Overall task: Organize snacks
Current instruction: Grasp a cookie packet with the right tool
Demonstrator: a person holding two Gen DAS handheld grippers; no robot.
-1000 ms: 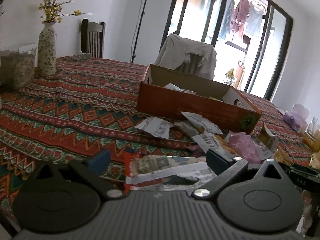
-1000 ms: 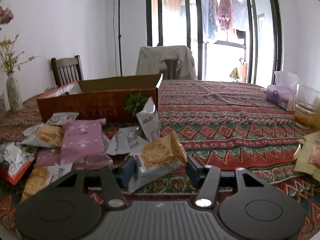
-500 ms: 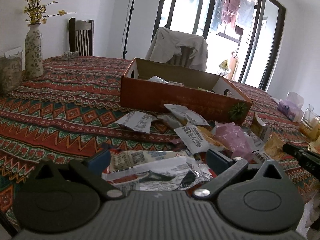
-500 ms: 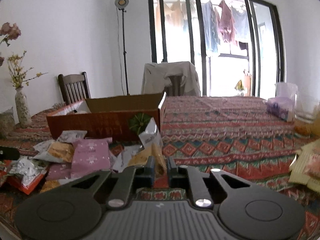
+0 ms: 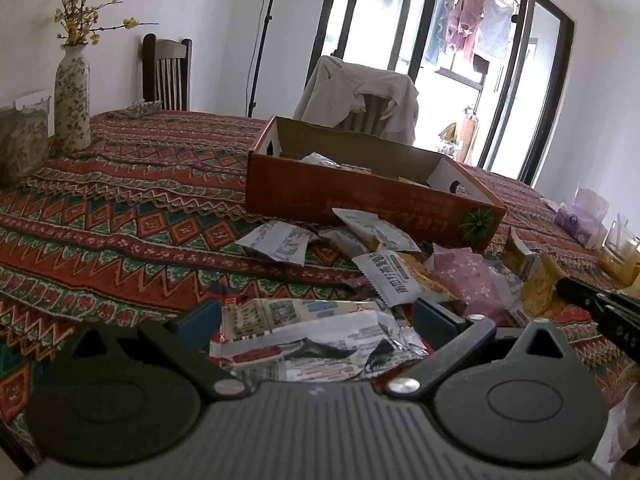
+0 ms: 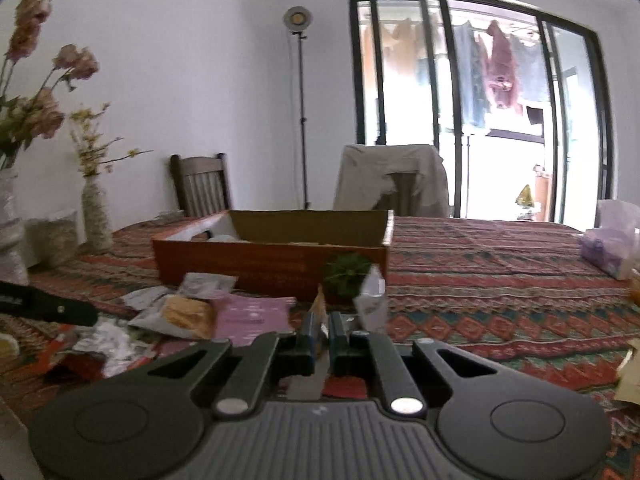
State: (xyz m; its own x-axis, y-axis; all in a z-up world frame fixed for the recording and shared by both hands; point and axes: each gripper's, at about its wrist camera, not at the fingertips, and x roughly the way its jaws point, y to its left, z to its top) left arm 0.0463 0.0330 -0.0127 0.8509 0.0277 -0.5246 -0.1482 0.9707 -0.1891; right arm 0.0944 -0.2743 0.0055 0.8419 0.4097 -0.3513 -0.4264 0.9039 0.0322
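A table [image 5: 120,208] under a red patterned cloth is filling both views, and chairs are standing along its far edge, one [image 6: 394,180] with a pale garment draped over it. An orange cardboard box [image 5: 360,196] is sitting open on the cloth toward the far side, and a few wrappers are showing inside it. A loose pile of snack packets [image 5: 400,264] is lying on the cloth just in front of the box, including a pink packet [image 5: 466,276] and several white ones. A flowered vase [image 5: 72,96] is standing well apart at the left edge of the table, and a tissue pack [image 6: 608,244] is resting far to the right. The left gripper [image 5: 316,318] is hovering low over the near side of the pile with its jaws spread wide; a crumpled silver and red wrapper [image 5: 312,336] is lying between the fingers, and the pads are not pressing on it. The right gripper [image 6: 321,330] is pointing toward the box from in front of the pile, its jaws pressed nearly together and pinching the thin edge of a yellow cracker packet [image 6: 319,316], which is standing up between the pads. In the left wrist view, that packet is showing at the tip of the right gripper, to the right of the pink packet.
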